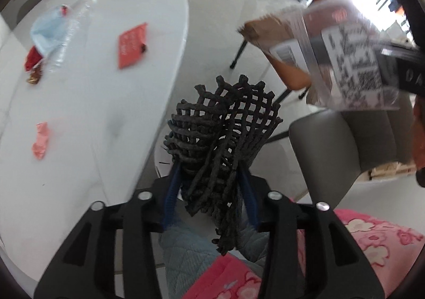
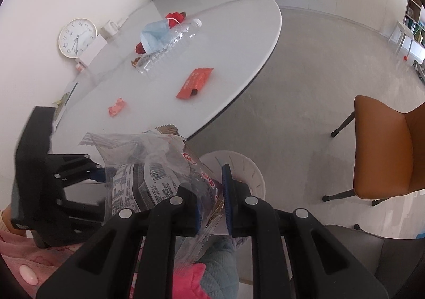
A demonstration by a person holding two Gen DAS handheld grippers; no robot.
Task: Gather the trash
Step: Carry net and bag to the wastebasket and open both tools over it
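My left gripper is shut on a black foam net sleeve and holds it beside the white table's edge, above a white bin. My right gripper is shut on a clear plastic wrapper with printed labels, above the white bin; the wrapper also shows in the left wrist view. On the table lie a red packet, a pink wrapper, a clear bottle, a blue face mask and red wrappers.
A brown chair stands on the grey floor to the right. A grey chair is close by. A clock and a white mug stand at the wall. Pink and blue fabric lies below the grippers.
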